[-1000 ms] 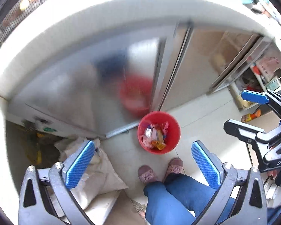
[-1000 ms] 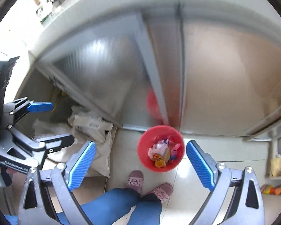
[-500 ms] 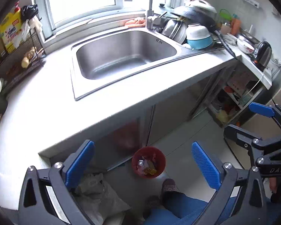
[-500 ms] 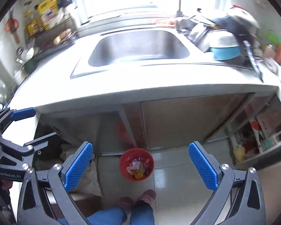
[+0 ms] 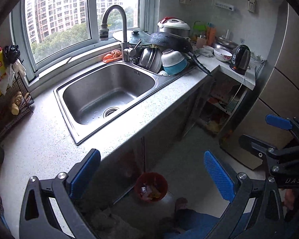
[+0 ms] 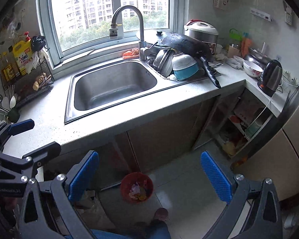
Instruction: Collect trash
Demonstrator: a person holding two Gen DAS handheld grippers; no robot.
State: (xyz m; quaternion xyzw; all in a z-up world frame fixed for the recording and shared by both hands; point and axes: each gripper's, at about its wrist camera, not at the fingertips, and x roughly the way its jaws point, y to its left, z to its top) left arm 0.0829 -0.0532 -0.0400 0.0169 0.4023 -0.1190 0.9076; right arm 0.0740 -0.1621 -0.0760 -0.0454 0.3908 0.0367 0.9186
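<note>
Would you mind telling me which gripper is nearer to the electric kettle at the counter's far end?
Right. The right gripper is on the kettle's side of the sink; the left gripper is beside it, further from the kettle. Both are raised before the counter, jaws open.

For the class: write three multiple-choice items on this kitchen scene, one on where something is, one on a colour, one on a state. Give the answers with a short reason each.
1. Where is the trash bin?
A. in the sink
B. on the floor in front of the cabinet
C. on the windowsill

2. What colour is the bin?
A. red
B. green
C. white

3. What state are the left gripper and right gripper in?
A. both shut on trash
B. left open, right shut
C. both open and empty

Answers:
1. B, as it stands on the floor tiles below the counter.
2. A, its rim and wall show red in both views.
3. C, each pair of blue fingers stands wide apart with nothing between.
</note>
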